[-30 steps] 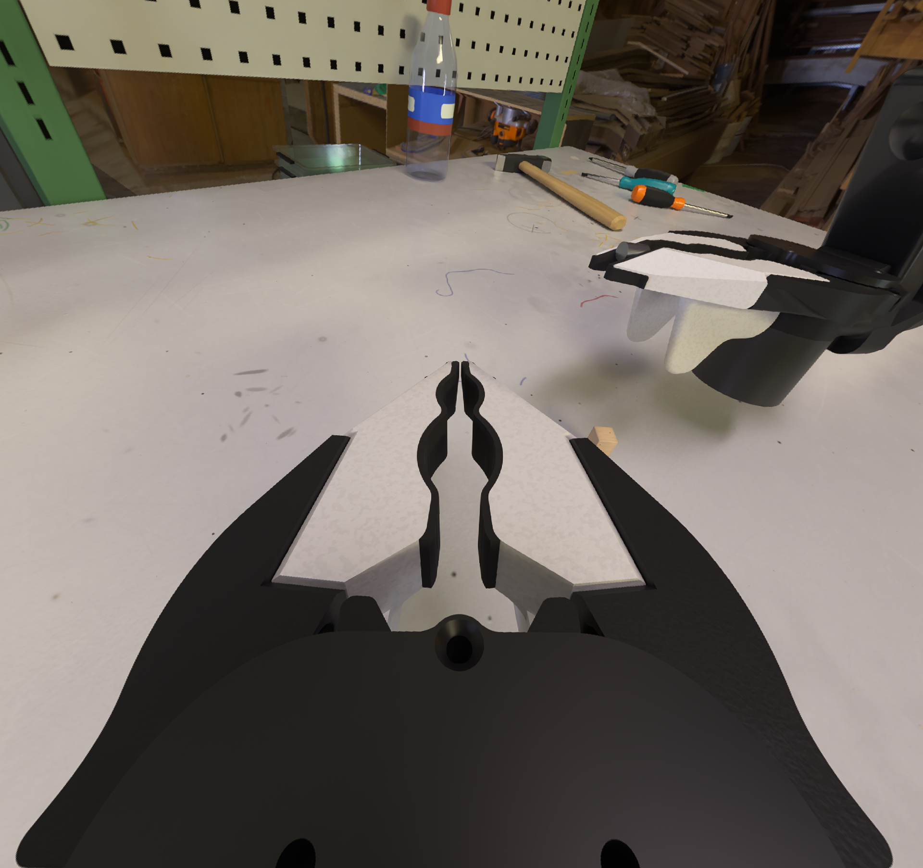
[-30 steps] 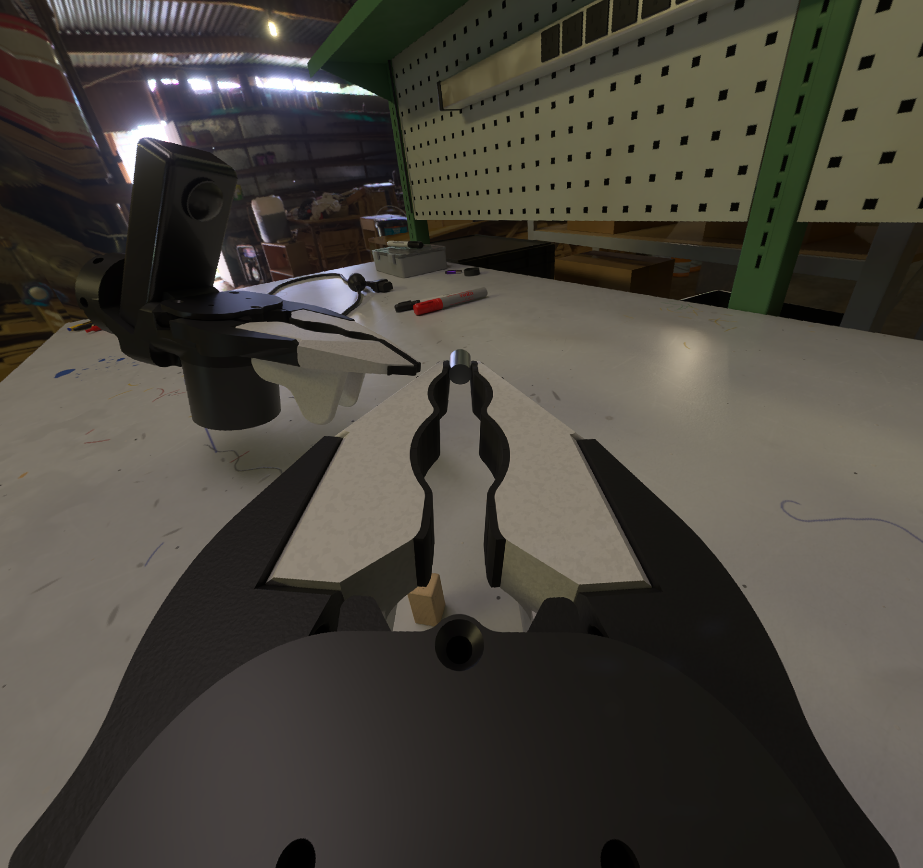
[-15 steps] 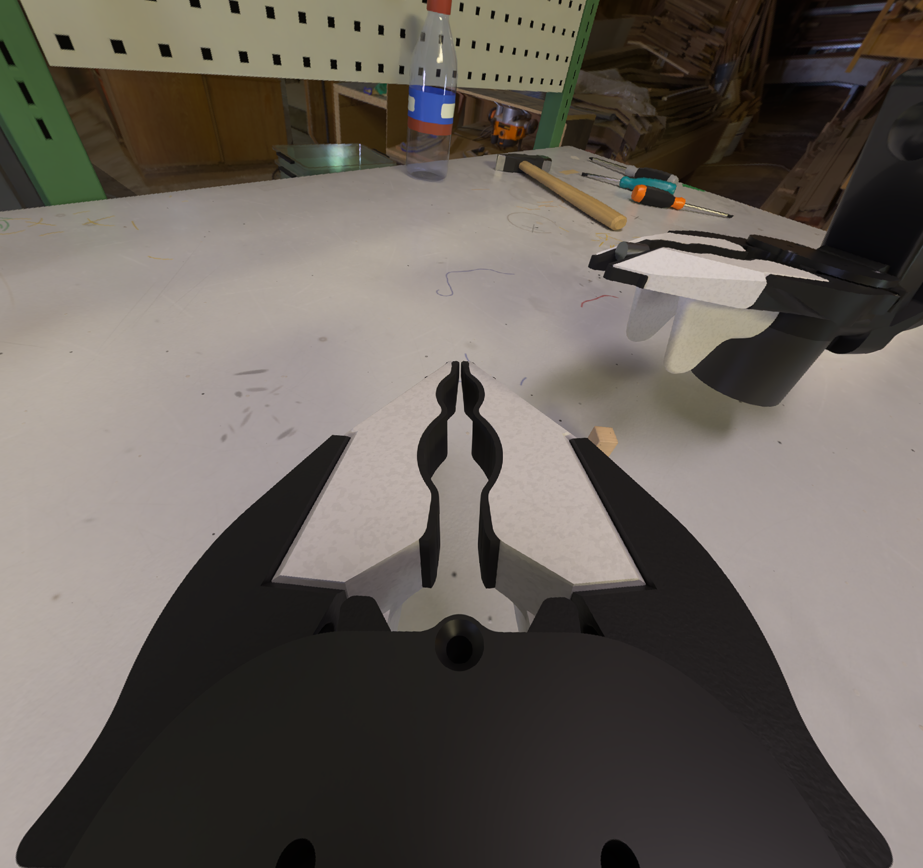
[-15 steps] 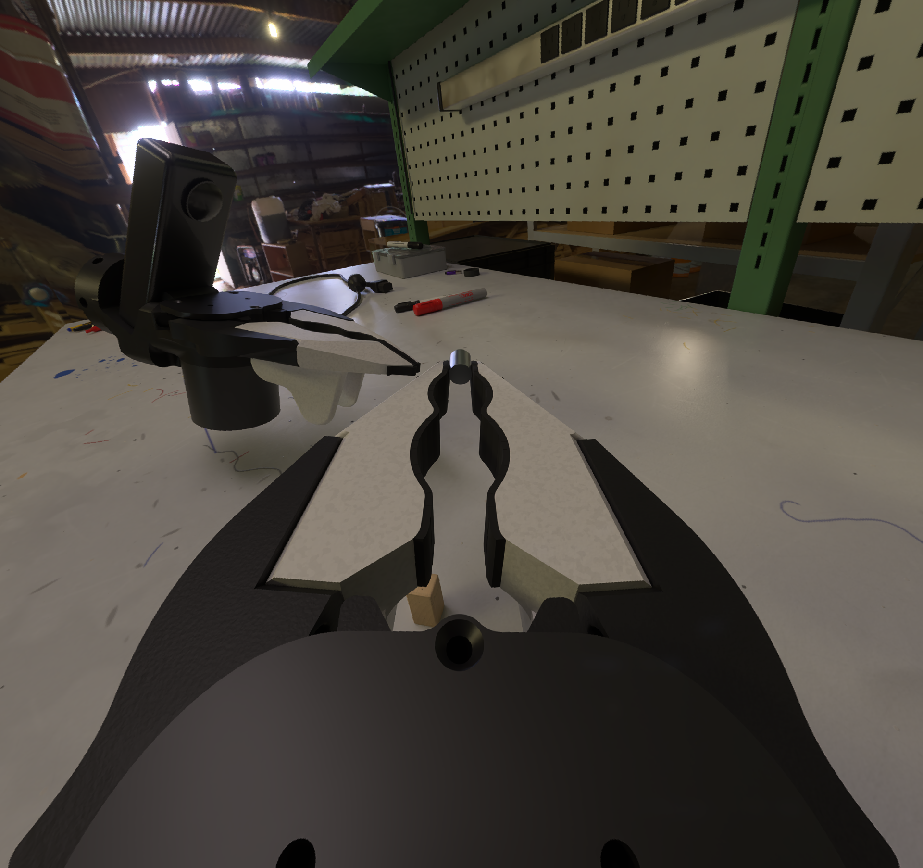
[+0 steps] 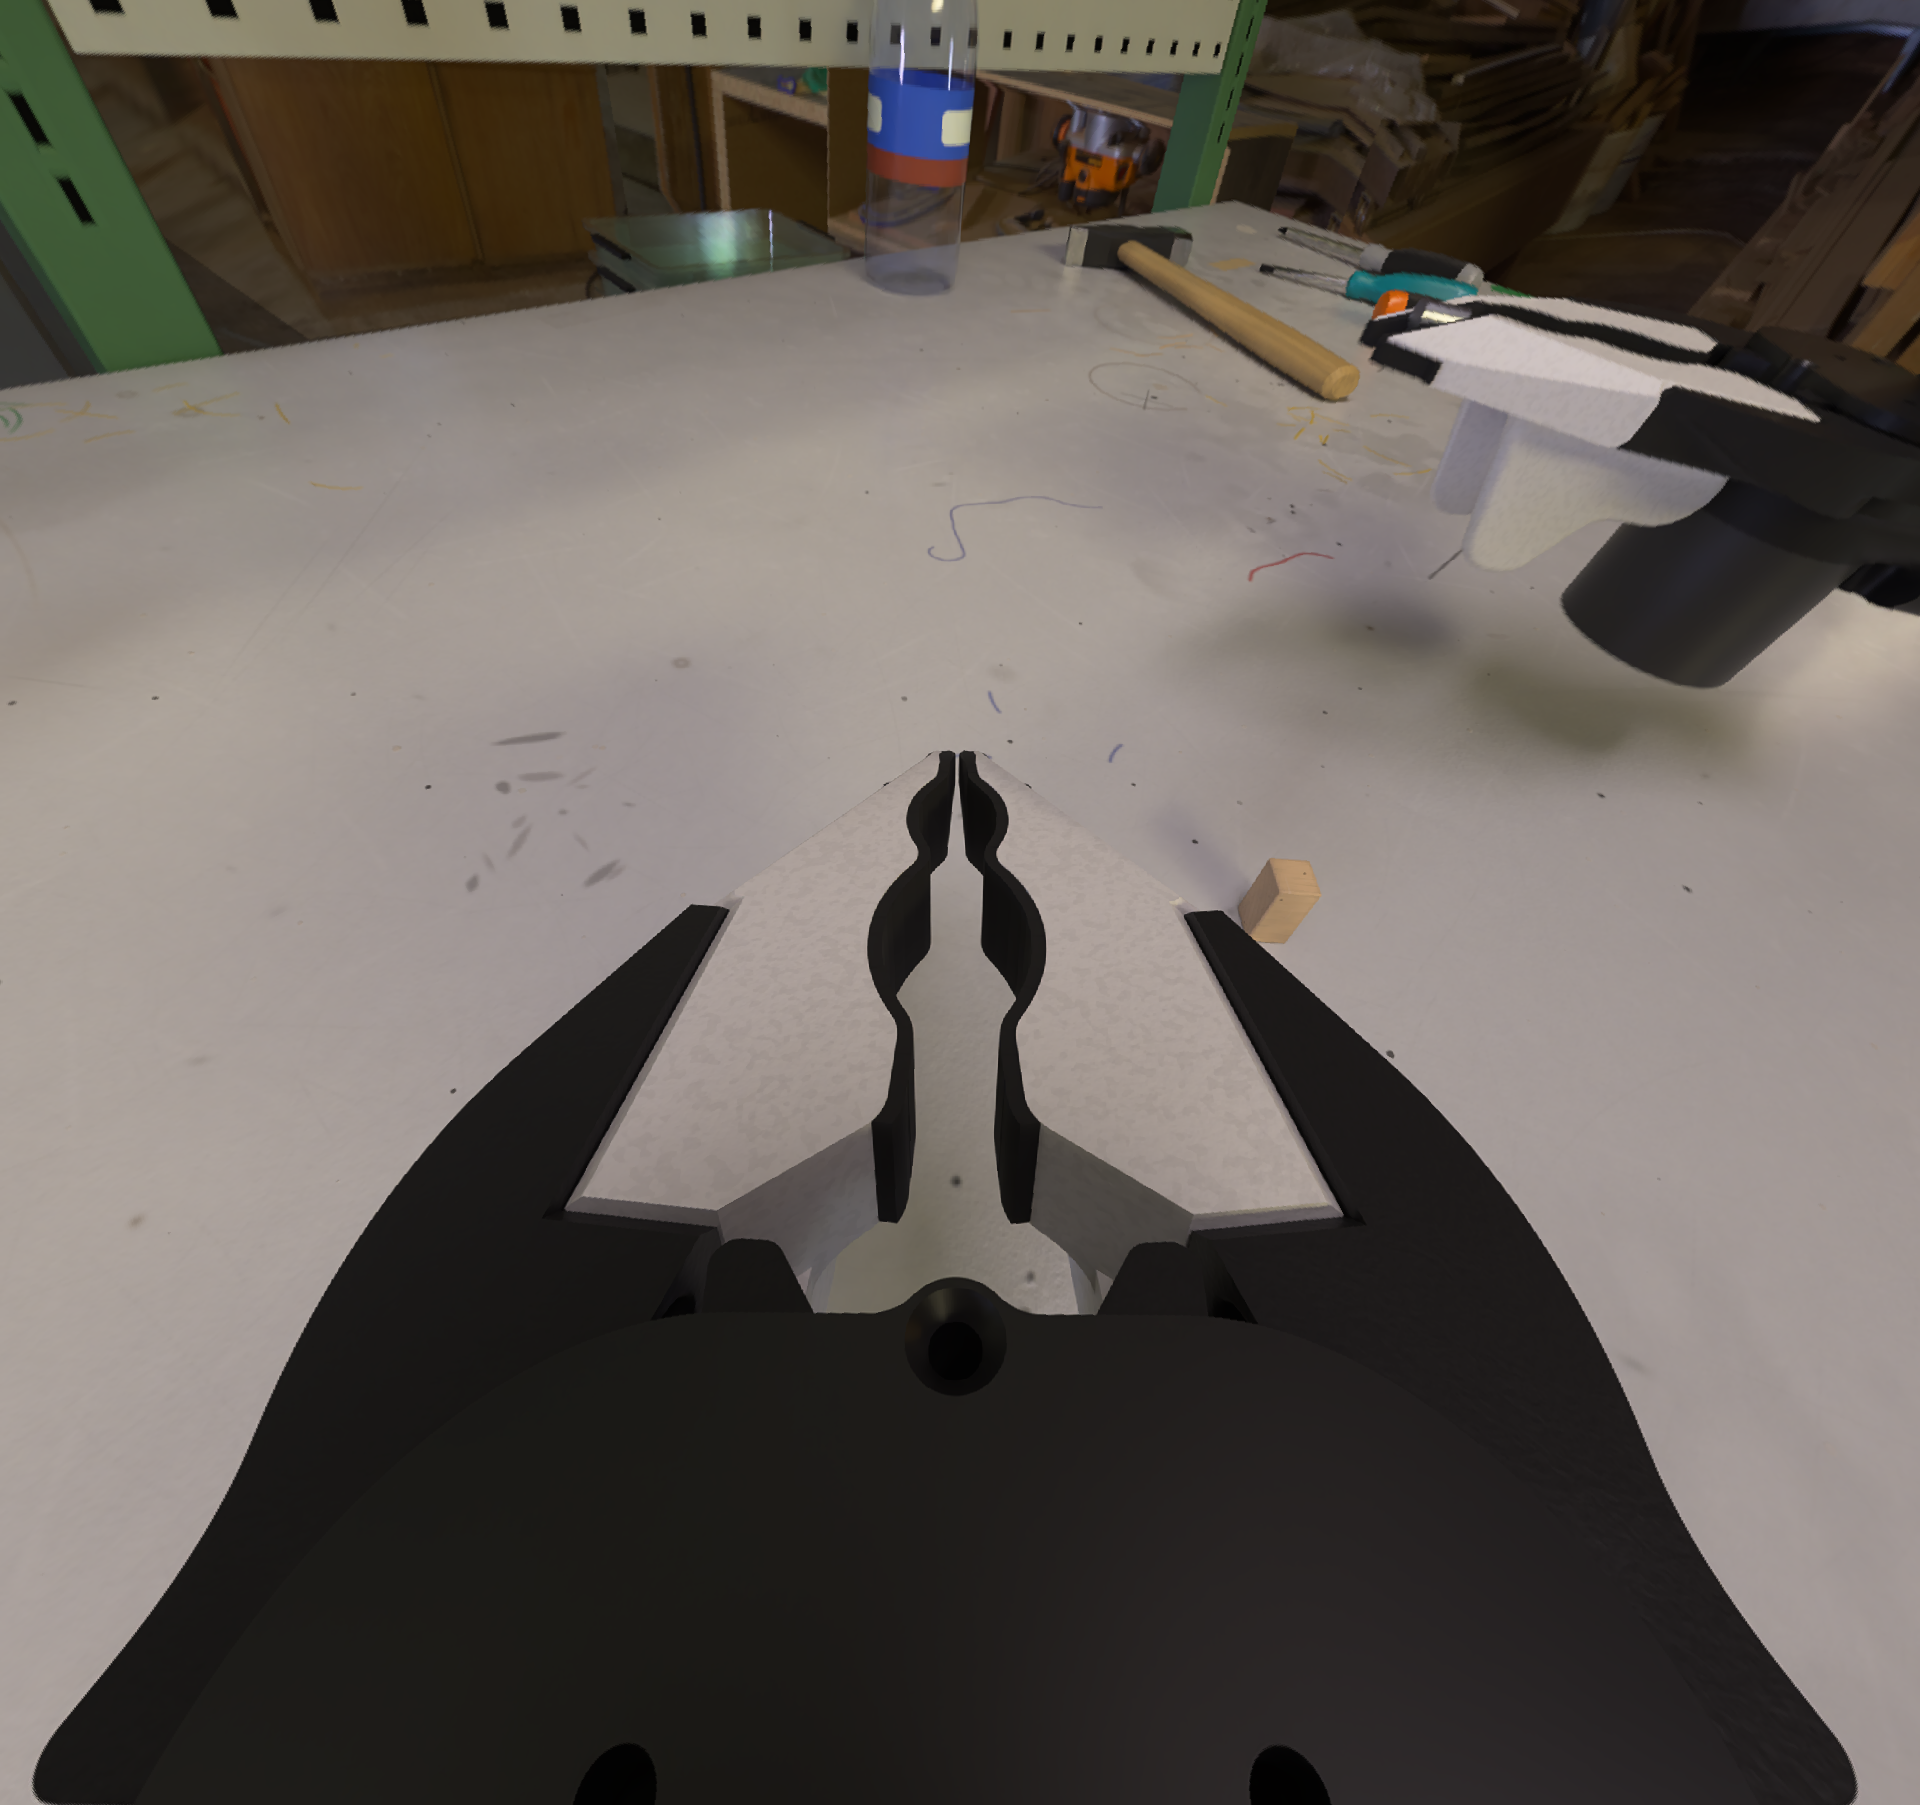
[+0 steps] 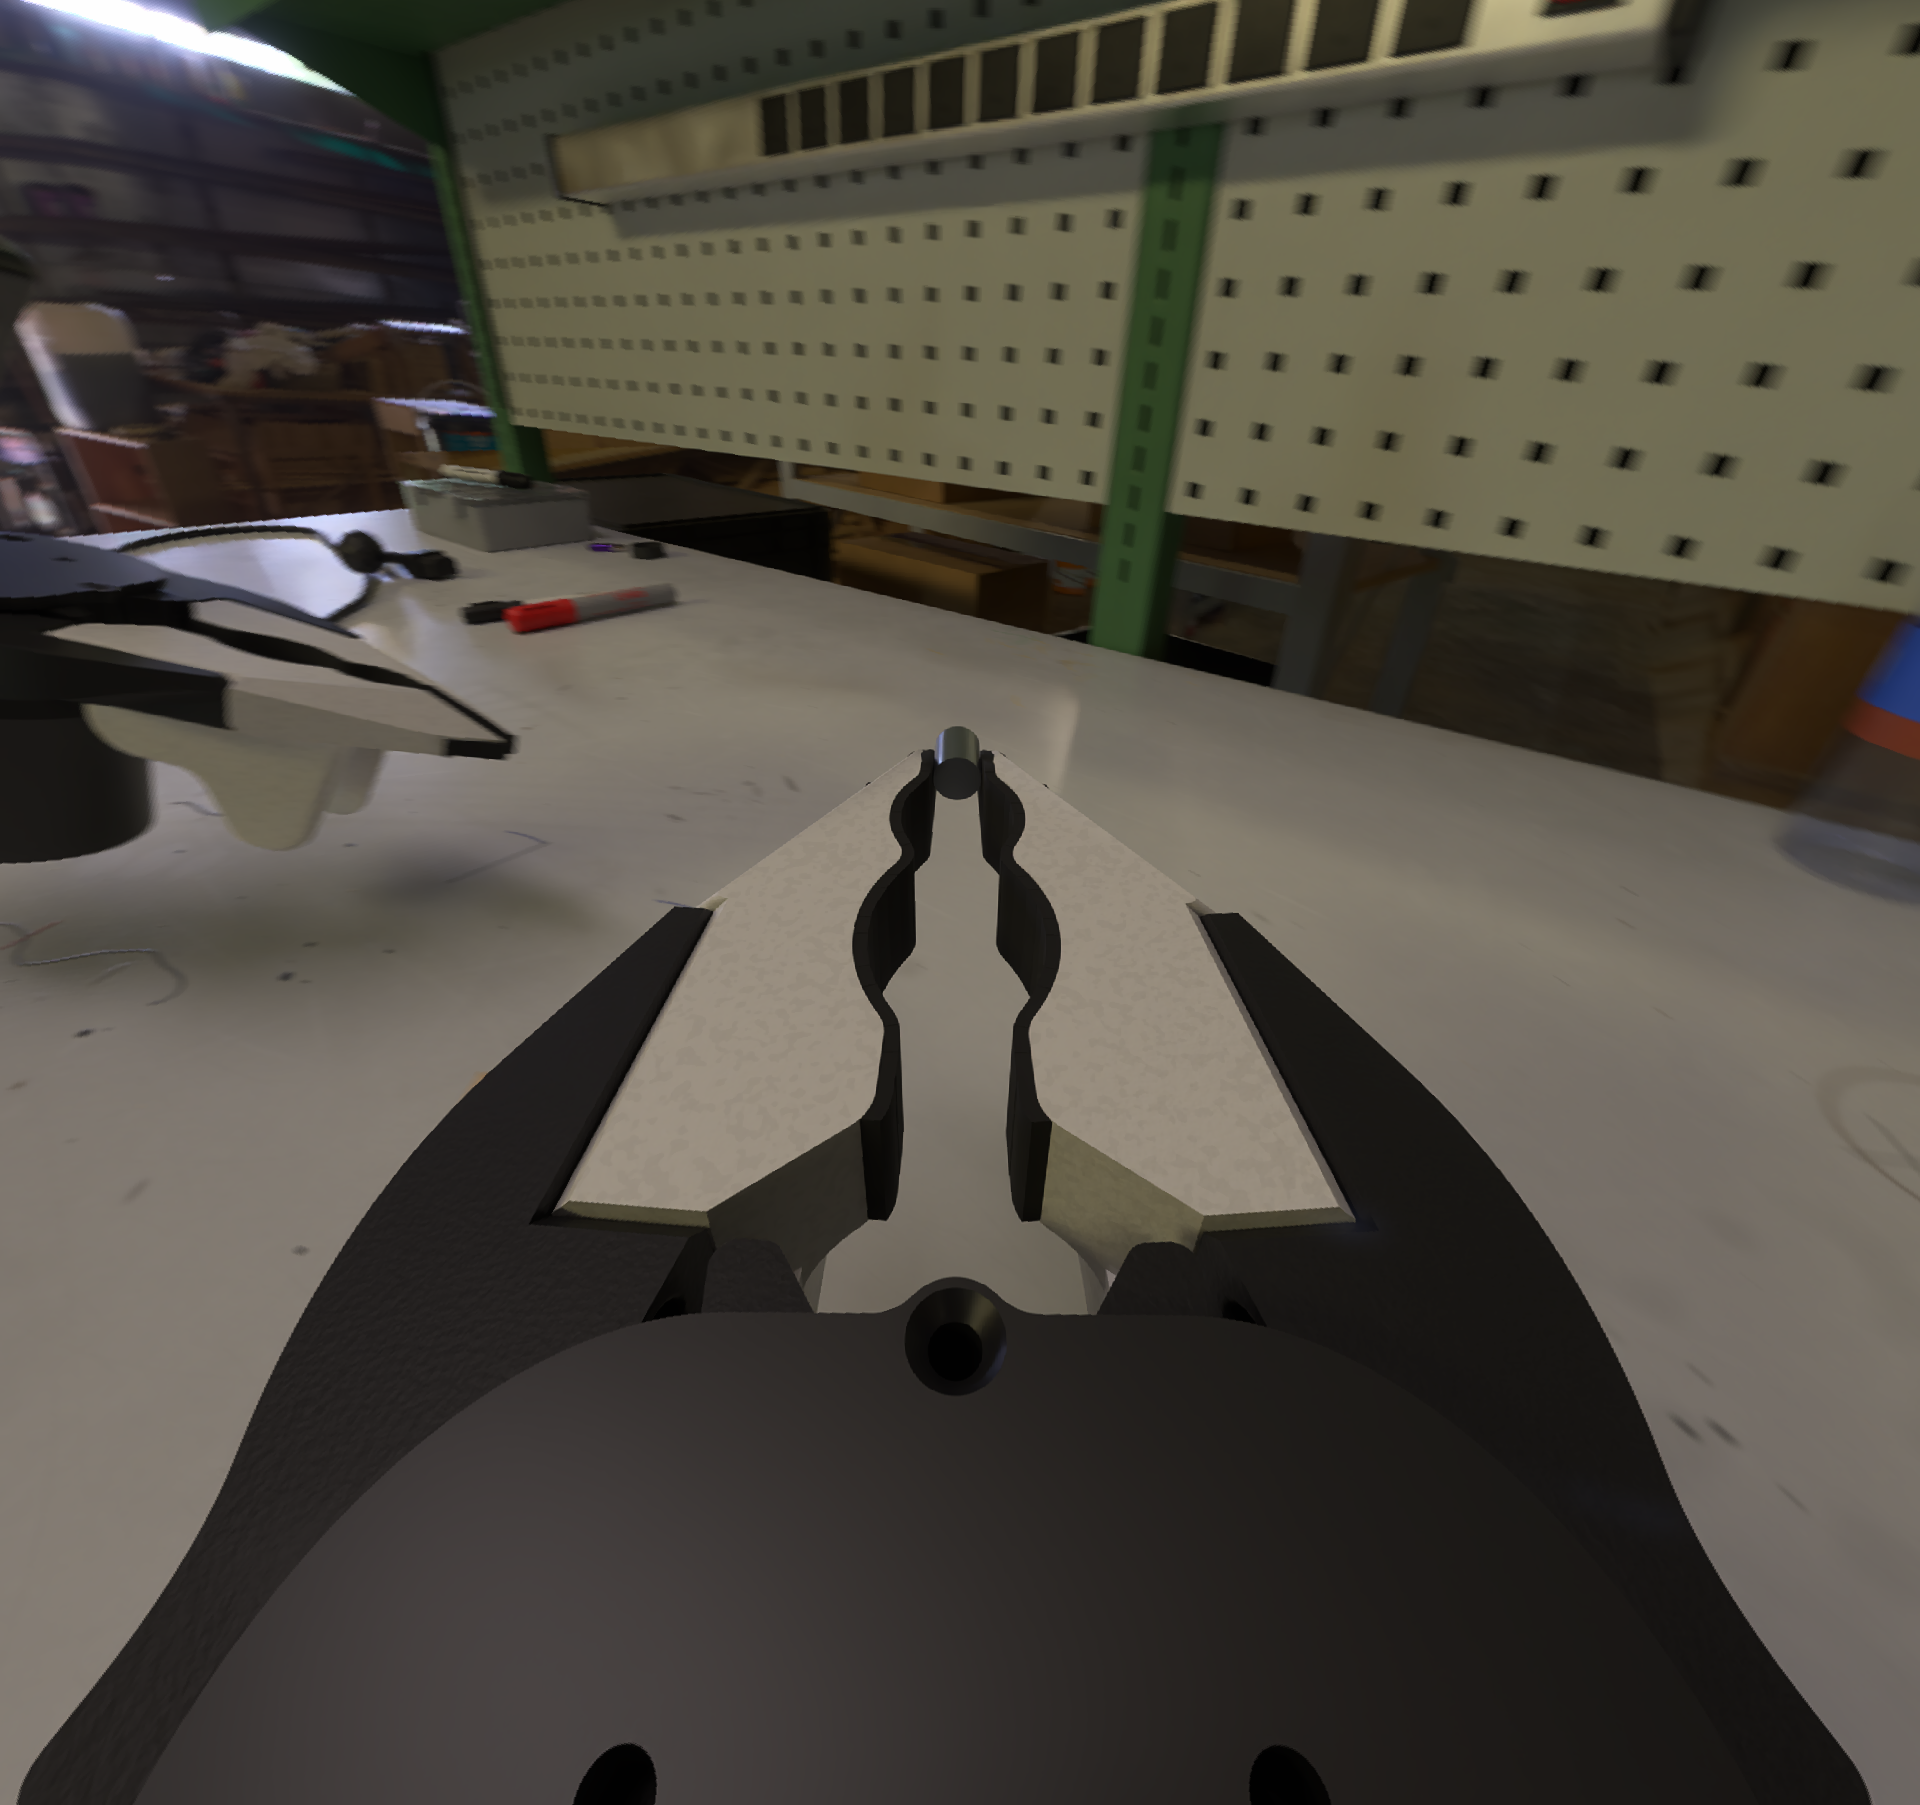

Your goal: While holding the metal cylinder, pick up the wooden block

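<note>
The small wooden block (image 5: 1279, 899) lies on the white bench top, just right of my left gripper's fingers. My left gripper (image 5: 956, 758) is shut and empty, above the table. My right gripper (image 6: 957, 763) is shut on the short metal cylinder (image 6: 957, 763), held at the fingertips above the table. The right gripper also shows in the left wrist view (image 5: 1397, 334) at the far right, raised above the block, with the cylinder's glint at its tip. The left gripper shows at the left of the right wrist view (image 6: 499, 745). The block is out of the right wrist view.
A clear plastic bottle (image 5: 920, 93), a hammer (image 5: 1226, 311) and screwdrivers (image 5: 1392, 285) lie at the far edge of the bench. A red marker (image 6: 587, 605), a grey box (image 6: 494, 512) and a black cable (image 6: 312, 550) lie near the pegboard (image 6: 1351, 321).
My right gripper has risen and swung to the right with the cylinder; the block no longer shows beneath it. My left gripper has dipped or shifted slightly; the block shows fully beside it.
</note>
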`<state>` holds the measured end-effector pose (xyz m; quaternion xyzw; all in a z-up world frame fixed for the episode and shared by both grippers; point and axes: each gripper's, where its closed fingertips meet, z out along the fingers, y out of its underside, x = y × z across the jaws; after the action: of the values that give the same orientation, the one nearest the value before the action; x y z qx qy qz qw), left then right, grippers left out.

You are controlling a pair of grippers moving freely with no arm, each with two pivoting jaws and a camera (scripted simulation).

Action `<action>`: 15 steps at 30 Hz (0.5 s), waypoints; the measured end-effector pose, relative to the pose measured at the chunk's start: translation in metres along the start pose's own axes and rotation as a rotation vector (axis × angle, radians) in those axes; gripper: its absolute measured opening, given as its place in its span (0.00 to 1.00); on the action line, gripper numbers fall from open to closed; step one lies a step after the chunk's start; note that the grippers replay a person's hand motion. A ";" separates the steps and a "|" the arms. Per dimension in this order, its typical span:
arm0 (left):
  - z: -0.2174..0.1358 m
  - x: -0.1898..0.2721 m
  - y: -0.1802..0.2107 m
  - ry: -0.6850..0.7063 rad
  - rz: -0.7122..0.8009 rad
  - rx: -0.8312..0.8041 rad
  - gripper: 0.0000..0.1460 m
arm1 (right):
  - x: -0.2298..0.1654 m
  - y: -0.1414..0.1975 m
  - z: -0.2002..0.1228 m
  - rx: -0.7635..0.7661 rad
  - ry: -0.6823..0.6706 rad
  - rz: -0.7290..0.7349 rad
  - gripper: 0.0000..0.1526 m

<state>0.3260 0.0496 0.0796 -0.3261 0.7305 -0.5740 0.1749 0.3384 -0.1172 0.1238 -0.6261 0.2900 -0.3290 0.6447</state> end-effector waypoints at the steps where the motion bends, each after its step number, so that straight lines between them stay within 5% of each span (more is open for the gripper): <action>1: 0.001 0.000 0.001 0.000 -0.003 -0.009 0.00 | 0.012 0.002 -0.007 -0.006 0.030 0.011 0.05; 15: 0.021 0.057 0.019 0.120 0.010 -0.190 0.17 | 0.038 -0.004 -0.046 0.073 0.086 0.060 0.05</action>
<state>0.2922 -0.0017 0.0630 -0.3025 0.7924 -0.5197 0.1020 0.3255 -0.1756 0.1271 -0.5787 0.3237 -0.3465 0.6635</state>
